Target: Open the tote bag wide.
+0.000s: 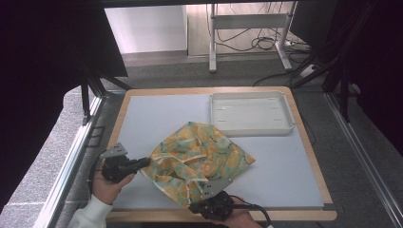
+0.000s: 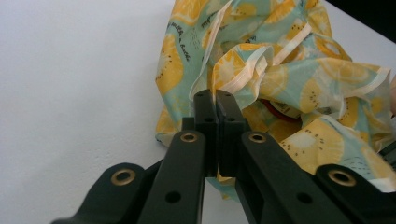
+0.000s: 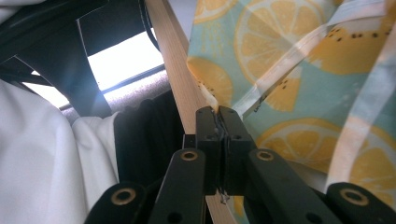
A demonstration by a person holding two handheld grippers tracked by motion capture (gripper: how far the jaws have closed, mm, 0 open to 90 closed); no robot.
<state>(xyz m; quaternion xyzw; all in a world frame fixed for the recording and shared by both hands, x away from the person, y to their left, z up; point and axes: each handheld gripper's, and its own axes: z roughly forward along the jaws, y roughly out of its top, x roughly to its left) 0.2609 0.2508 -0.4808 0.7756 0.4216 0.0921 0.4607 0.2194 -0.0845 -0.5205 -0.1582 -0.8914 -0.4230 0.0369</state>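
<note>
A crumpled cloth (image 1: 199,156) printed with orange and lemon slices on pale teal lies on the near half of the grey table mat (image 1: 157,114). My left gripper (image 1: 146,163) comes in from the left, level with the table, and is shut on the cloth's left edge. In the left gripper view the jaws (image 2: 215,95) meet on a white-trimmed fold of the cloth (image 2: 299,70). My right gripper (image 1: 205,195) sits at the table's front edge, its jaws (image 3: 218,111) shut on the near hem of the cloth (image 3: 299,93). A bit of red (image 2: 273,106) shows between the folds.
A white shallow tray (image 1: 252,129) stands at the back right of the mat, just beyond the cloth. The wooden table rim (image 3: 175,70) runs beside the right gripper. A white sleeve (image 3: 37,163) lies close behind it. Metal frame rails flank the table.
</note>
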